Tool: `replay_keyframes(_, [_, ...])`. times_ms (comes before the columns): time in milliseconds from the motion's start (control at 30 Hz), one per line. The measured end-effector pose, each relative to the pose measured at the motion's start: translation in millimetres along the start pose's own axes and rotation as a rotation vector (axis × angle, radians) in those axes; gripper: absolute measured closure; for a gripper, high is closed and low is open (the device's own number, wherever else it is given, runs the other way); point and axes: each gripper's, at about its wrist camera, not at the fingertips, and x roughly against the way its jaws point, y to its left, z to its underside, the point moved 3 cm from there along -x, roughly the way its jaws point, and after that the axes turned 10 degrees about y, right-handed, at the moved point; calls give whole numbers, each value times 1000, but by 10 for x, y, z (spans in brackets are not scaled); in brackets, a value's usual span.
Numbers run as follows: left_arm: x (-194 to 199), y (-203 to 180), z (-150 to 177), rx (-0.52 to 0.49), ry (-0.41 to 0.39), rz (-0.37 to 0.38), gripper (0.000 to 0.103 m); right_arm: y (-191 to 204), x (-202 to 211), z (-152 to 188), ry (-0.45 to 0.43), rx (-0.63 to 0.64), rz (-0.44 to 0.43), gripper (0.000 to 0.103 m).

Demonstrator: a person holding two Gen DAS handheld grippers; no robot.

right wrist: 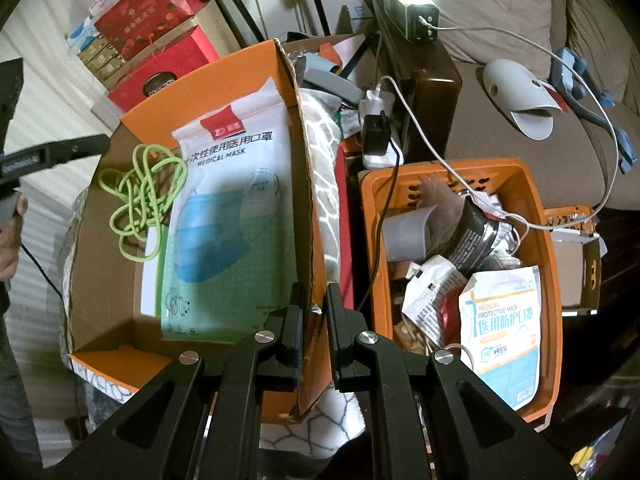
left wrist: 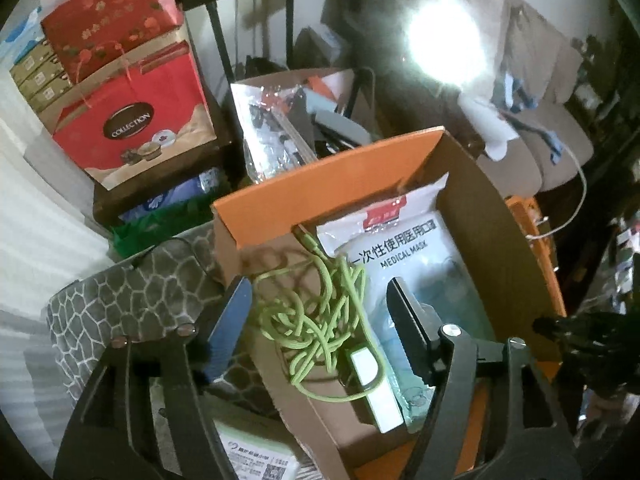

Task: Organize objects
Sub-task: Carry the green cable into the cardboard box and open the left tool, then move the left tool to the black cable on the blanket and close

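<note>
An open orange cardboard box holds a medical mask pack, a tangled green cord and a small white box. My left gripper is open and empty, its fingers spread above the cord. In the right wrist view the same box shows the mask pack and the cord. My right gripper is shut on the box's right wall, one finger inside and one outside.
An orange plastic basket to the right holds another mask pack, a grey cup and packets. Red gift boxes stand at the back left. White cables cross the basket. A patterned cushion lies under the box.
</note>
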Motion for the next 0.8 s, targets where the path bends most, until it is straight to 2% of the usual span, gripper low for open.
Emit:
replay_keyframes(67, [83,85,-9,17,-13,12,34,-4,0,2,0,-3,-3,94])
replay_keyframes(200, [248,266,7,44,-45,25,20,-4,0,3,-1,-1,-1,94])
replay_keyframes(300, [324,454,33,73,-54,17,20,-6,-1,3,0,-3,-2,94])
replay_keyframes(533, [291,927,115,158,-22,-13,9,-5,-1,3,0,-3,-3,94])
replay_keyframes(800, [52,1382,198,259,50,0,5,-24,1,9,2,-3,2,94])
